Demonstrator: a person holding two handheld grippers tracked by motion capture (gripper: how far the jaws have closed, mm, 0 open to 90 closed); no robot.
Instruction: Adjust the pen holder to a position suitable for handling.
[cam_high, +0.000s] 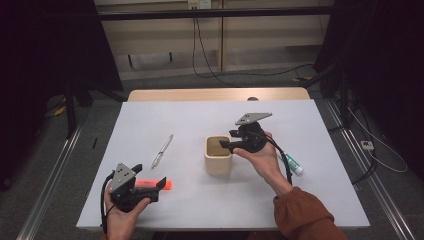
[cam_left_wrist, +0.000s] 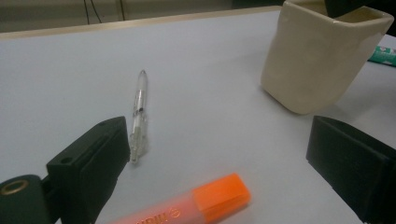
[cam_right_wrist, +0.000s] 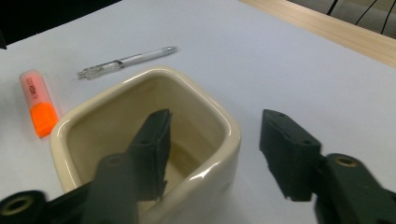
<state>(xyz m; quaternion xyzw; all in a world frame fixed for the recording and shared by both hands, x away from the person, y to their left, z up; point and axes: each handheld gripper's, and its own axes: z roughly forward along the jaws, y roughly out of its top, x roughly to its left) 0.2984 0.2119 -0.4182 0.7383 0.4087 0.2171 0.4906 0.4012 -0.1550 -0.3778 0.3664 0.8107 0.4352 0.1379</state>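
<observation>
A cream ceramic cup (cam_high: 218, 156) (cam_left_wrist: 317, 56) (cam_right_wrist: 205, 172) stands upright at the table's middle, with nothing inside. My right gripper (cam_high: 229, 139) (cam_right_wrist: 215, 119) is open astride the cup's right wall, one jaw down inside and the other outside, clear of the glaze. An orange highlighter (cam_high: 150, 184) (cam_left_wrist: 210, 200) (cam_right_wrist: 39, 105) lies near the front left. My left gripper (cam_high: 150, 175) (cam_left_wrist: 219, 140) is open, and the highlighter's cap end lies low between its jaws without touching them. A clear pen (cam_high: 163, 150) (cam_left_wrist: 139, 112) (cam_right_wrist: 126, 59) lies left of the cup.
A green and white tube (cam_high: 294, 165) (cam_left_wrist: 385, 55) lies on the table right of the right hand, beside its cable. The white table top (cam_high: 210, 110) has a wooden strip along its far edge. Dark stands flank the table.
</observation>
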